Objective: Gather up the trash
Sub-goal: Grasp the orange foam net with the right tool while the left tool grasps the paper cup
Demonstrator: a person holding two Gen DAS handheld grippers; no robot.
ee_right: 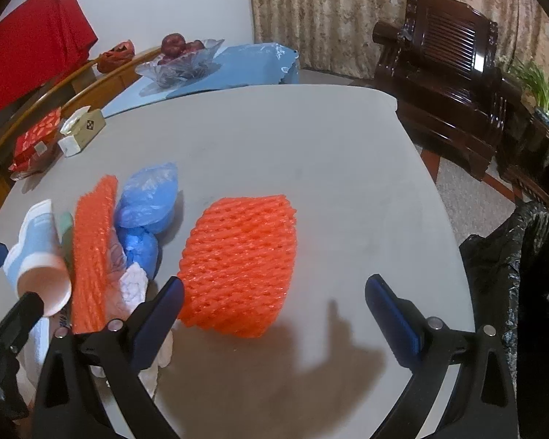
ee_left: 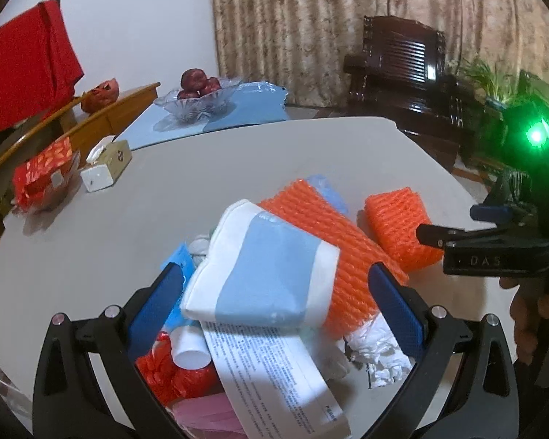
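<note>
Printed paper (ee_left: pixel 271 373) lies closest under the left claw (ee_left: pixel 274 307), on a heap of rubbish that also holds a blue-and-white paper cup (ee_left: pixel 263 274), a long orange foam net (ee_left: pixel 333 256), red wrapping (ee_left: pixel 164 369) and crumpled white tissue (ee_left: pixel 377 355). This claw is held wide open above the heap, its blue pads flanking the cup, and nothing is gripped by it. A second, shorter orange foam net (ee_right: pixel 238 263) lies alone on the tabletop (ee_right: pixel 311 153), just right of the heap, with blue plastic covers (ee_right: pixel 146 201) between the two nets. The right claw (ee_right: pixel 274 311) is likewise spread wide and empty, set just short of that lone net, whose near edge falls between the pads. A black bin bag (ee_right: pixel 512 256) hangs off the tabletop's edge, well to the right of the lone net.

The step in hand is judged to be the approach to a pickup; no piece has been taken yet. Next, the right claw would need to be lowered over the net and closed gently, since the foam is likely to squash, then carried to the bag.
</note>
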